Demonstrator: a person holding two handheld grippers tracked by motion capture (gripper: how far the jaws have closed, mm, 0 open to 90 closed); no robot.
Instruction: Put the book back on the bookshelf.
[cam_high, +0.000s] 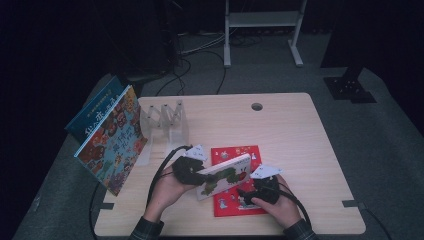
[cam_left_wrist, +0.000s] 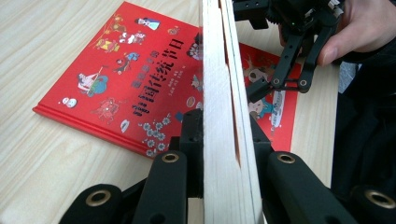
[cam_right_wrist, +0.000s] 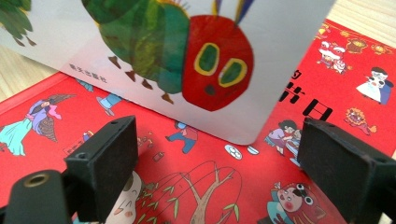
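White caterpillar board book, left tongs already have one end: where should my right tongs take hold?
Take the white caterpillar board book at its free end by the red face, coming from the right across the red picture book. The right tongs stand open, but facing its broad cover; turn them to straddle the thin page edge, as the left tongs do.

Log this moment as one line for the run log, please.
left gripper: jaws shut on caterpillar board book, tilted on edge | right gripper: jaws open, holding nothing, over red picture book | red picture book: flat on table
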